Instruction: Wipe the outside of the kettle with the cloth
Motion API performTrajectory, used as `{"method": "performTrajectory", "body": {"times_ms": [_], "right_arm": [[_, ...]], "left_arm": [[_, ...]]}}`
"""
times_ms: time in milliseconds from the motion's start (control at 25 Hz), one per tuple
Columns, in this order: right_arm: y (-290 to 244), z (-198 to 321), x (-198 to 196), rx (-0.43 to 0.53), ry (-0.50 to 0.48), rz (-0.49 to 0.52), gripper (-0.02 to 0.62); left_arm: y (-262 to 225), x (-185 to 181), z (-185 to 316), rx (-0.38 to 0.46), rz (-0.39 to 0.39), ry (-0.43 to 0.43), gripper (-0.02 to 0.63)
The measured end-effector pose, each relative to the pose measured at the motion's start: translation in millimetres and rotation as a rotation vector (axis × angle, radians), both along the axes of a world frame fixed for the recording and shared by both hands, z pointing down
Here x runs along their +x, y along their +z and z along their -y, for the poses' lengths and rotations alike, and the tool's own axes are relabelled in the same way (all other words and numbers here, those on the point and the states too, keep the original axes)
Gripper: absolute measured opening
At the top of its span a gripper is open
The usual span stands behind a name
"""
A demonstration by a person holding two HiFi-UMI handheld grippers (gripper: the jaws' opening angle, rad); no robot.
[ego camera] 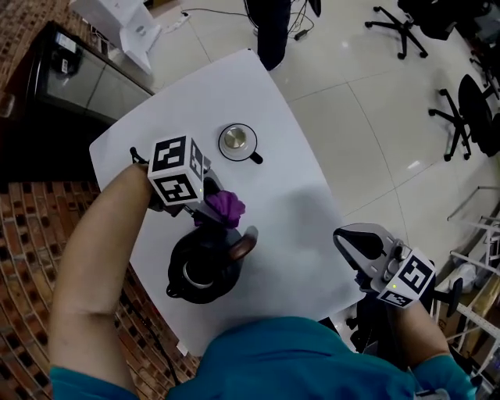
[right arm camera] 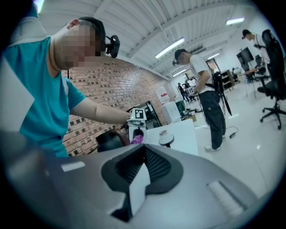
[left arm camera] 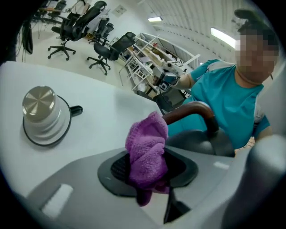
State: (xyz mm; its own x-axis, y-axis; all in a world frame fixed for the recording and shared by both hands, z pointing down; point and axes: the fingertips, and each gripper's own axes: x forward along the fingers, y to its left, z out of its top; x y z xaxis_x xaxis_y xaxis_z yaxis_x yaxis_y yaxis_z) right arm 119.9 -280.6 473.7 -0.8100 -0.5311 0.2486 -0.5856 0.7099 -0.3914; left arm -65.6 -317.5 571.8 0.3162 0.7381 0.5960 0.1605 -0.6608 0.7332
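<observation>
Markings: black-and-white square codes on the marker cube (ego camera: 178,178) of the left tongs and on the cube of the right; no lettering is large enough to read.
Right gripper (ego camera: 355,244): nearest, at the table's near right edge; jaws clenched together with nothing between them. In its own view (right arm camera: 142,167) only a sliver of white tabletop shows below the ribbed pads.
Kettle (ego camera: 205,269): black, squat and round, lid off, a bright metal ring in its open mouth. It has a curved brown handle (ego camera: 244,245) on the right and a short spout at the near left, and it stands upright on the white table (ego camera: 297,211), close to the near edge.
Cloth (ego camera: 225,206): purple, knitted, bunched into a wad, just over the kettle's far rim beside the handle. Whether it touches the kettle cannot be told.
Left gripper (ego camera: 212,208): jaws clamped on the cloth (left arm camera: 147,147), which bulges out past the pads – the brown handle curves just behind it.
Lid (ego camera: 238,141): dark rim, silver knob, small black tab; lies flat farther out on the table, apart from the kettle.
Beyond: pale tiled floor, black office chairs (ego camera: 398,23).
</observation>
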Motion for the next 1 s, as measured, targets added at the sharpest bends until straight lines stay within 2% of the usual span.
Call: {"method": "performTrajectory", "body": {"times_ms": [120, 240, 320, 480, 560, 600, 640, 720, 800, 880, 1000], "right_arm": [[1.5, -1.5, 5.8, -0.002, 0.015, 0.008, 0.003], [0.4, -3.1, 10.3, 0.004, 0.024, 0.013, 0.003], [-2.6, -3.8, 13.7, 0.013, 0.028, 0.015, 0.003], [-11.0, -7.5, 18.8, 0.037, 0.036, 0.021, 0.003], [-11.6, -10.1, 17.5, 0.037, 0.033, 0.029, 0.003], [-10.9, -11.8, 15.1, 0.035, 0.026, 0.034, 0.003], [-10.0, -13.9, 11.6, 0.034, 0.016, 0.038, 0.003], [-8.6, -18.9, 3.7, 0.039, -0.004, 0.044, 0.003], [-9.1, -24.6, -1.5, 0.049, -0.012, 0.053, 0.003], [-10.4, -28.6, 0.7, 0.057, -0.009, 0.067, 0.003], [-7.2, -34.0, 15.4, 0.053, 0.014, 0.078, 0.003]], "left_arm": [[24.5, 3.6, -2.7, 0.06, 0.032, 0.005, 0.155], [31.4, 8.6, 1.2, 0.129, 0.005, -0.029, 0.155], [18.9, 11.0, 20.2, 0.198, -0.047, -0.14, 0.155], [-42.4, -3.6, 63.1, 0.323, -0.174, -0.482, 0.155], [-74.6, -15.5, 64.8, 0.383, -0.215, -0.553, 0.155], [-85.4, -20.8, 59.2, 0.414, -0.218, -0.531, 0.155], [-90.0, -25.3, 51.2, 0.448, -0.203, -0.473, 0.155], [-82.6, -29.9, 35.7, 0.51, -0.125, -0.295, 0.155], [-68.1, -25.2, 23.6, 0.521, -0.045, -0.101, 0.155], [-58.6, -10.3, 13.9, 0.468, 0.007, 0.052, 0.155], [-43.8, 13.5, -0.4, 0.309, 0.12, 0.225, 0.155]]}}
